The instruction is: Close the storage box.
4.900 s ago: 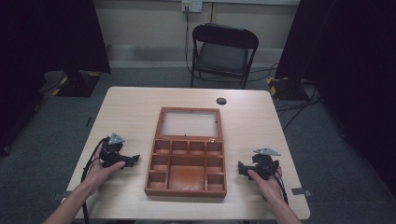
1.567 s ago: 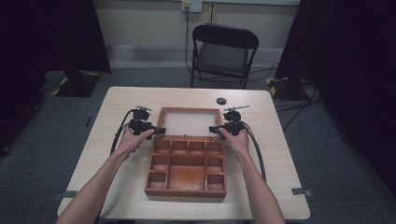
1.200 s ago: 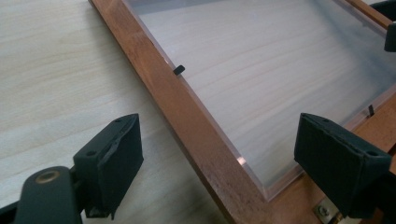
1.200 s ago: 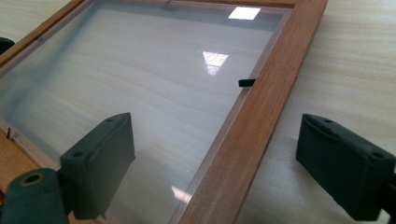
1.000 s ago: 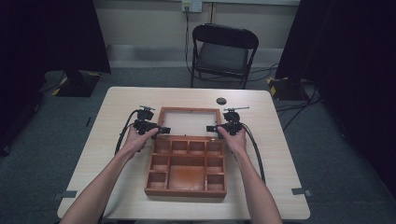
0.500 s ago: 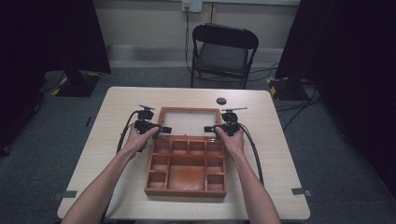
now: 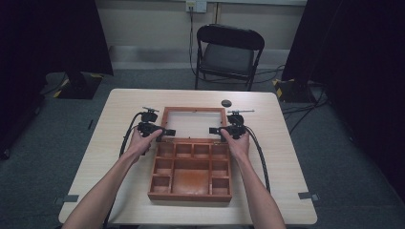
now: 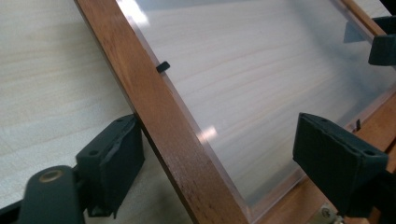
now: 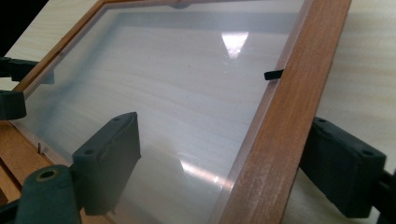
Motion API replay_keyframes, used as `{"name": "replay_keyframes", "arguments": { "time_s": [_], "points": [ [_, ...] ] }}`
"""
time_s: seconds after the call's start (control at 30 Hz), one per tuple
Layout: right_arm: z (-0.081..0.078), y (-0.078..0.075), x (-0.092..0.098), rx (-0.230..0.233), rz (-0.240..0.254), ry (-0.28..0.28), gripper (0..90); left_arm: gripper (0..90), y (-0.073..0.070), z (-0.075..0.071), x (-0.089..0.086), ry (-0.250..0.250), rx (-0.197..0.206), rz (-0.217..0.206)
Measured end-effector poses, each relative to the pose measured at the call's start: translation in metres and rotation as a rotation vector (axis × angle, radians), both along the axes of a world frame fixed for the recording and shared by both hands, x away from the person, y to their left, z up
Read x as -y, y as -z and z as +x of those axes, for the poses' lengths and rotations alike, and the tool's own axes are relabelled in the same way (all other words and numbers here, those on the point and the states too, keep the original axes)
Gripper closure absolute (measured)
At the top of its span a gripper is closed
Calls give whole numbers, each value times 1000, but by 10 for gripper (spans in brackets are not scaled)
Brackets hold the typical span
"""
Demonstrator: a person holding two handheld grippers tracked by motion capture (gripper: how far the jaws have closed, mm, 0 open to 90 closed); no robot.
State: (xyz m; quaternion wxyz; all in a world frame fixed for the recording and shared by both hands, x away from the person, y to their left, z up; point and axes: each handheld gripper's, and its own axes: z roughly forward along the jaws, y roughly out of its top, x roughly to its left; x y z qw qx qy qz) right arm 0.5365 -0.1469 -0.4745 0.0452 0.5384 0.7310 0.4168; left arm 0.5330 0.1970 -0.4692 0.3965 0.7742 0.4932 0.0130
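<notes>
1. Left gripper (image 7: pixel 165 131): jaws spread wide, straddling the left wooden rail of the lid (image 7: pixel 194 123) near the hinge end; in the left gripper view (image 8: pixel 219 179), outer jaw just beside or touching the rail's outside edge, inner jaw well apart over the clear pane. Not clamped on the rail.
2. Right gripper (image 7: pixel 216 130): likewise wide open, astride the lid's right rail; in the right gripper view (image 9: pixel 224 175), one jaw above the pane, the other outside the wood, a gap visible on the pane side. No firm hold seen.
3. Left hand (image 7: pixel 141 141): wrapped around the gripper body, forearm reaching up from the bottom edge, angled inward toward the box.
4. Right hand (image 7: pixel 237 142): mirrored pose, forearm slanting in from the lower right, cable trailing back along the table (image 7: pixel 282 157).
5. Wooden box (image 7: pixel 191 169): at the middle of the table, tray of compartments toward the person, glazed lid lying open flat beyond it, joined at the hinge line.
6. Small dark round object (image 7: pixel 226 103): on the table past the lid's far right corner, apart from it.
7. Folding chair (image 7: pixel 228 53): behind the table's far edge.
</notes>
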Motion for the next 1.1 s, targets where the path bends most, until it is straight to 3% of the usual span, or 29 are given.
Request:
{"name": "replay_keyframes", "arguments": {
  "time_s": [0.2,0.33,0.6,0.93,1.1],
  "points": [
    [-3,-15,0,43,13,4,153,219,-10,-4,2,-7,56,17],
    [-5,-22,1,65,27,7,156,235,-16,-6,1,-14,78,4],
    [-8,-32,-2,92,-5,21,177,246,-23,-7,0,-23,92,-4],
    [-12,-47,4,127,32,15,234,246,-37,-10,0,-21,120,-7],
    [-14,-56,7,151,48,9,252,250,-46,-11,-1,-32,138,-36]
  ]
}}
